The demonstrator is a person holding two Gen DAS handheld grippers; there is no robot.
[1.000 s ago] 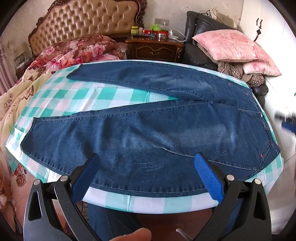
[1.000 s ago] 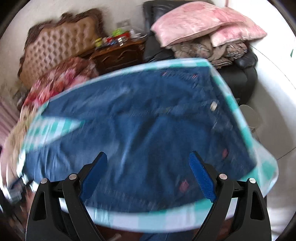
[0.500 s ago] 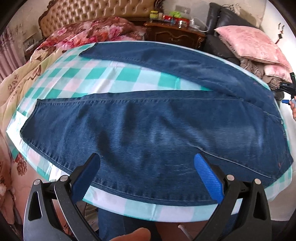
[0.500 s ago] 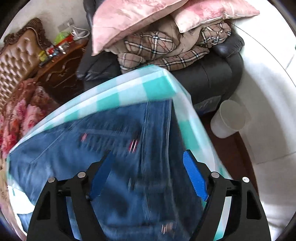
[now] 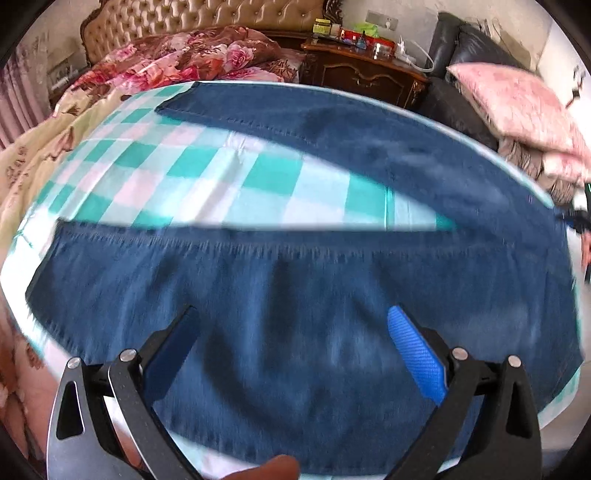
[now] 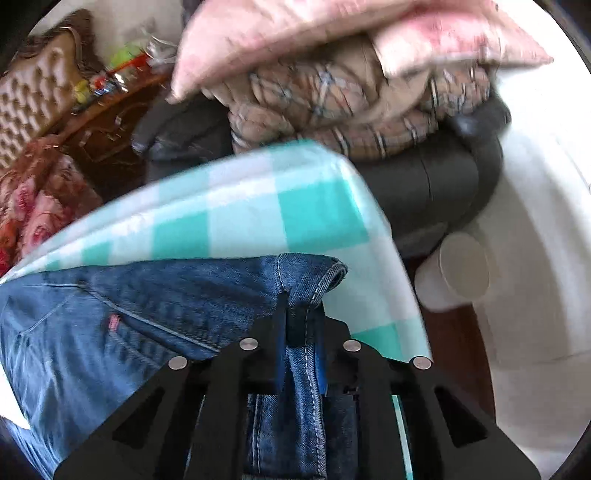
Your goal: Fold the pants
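The left wrist camera looks steeply down across the jeans (image 5: 295,332) toward the headboard (image 5: 207,22). The right wrist camera sits close over their waistband corner (image 6: 314,280). Both share the checked cloth (image 5: 229,177) and pink pillow (image 6: 295,37).

Jeans (image 5: 295,332) flat on tablecloth (image 5: 229,184)

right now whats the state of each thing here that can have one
jeans: spread flat on the checked cloth, legs apart in a V, not yet folded
jeans waistband corner: pinched up off the cloth
right hand-held gripper: just closed, shut on the waistband corner
left hand-held gripper: open over the near leg, gripping nothing
checked cloth: laid flat, bare between the legs
white cup: lying on its side on the floor
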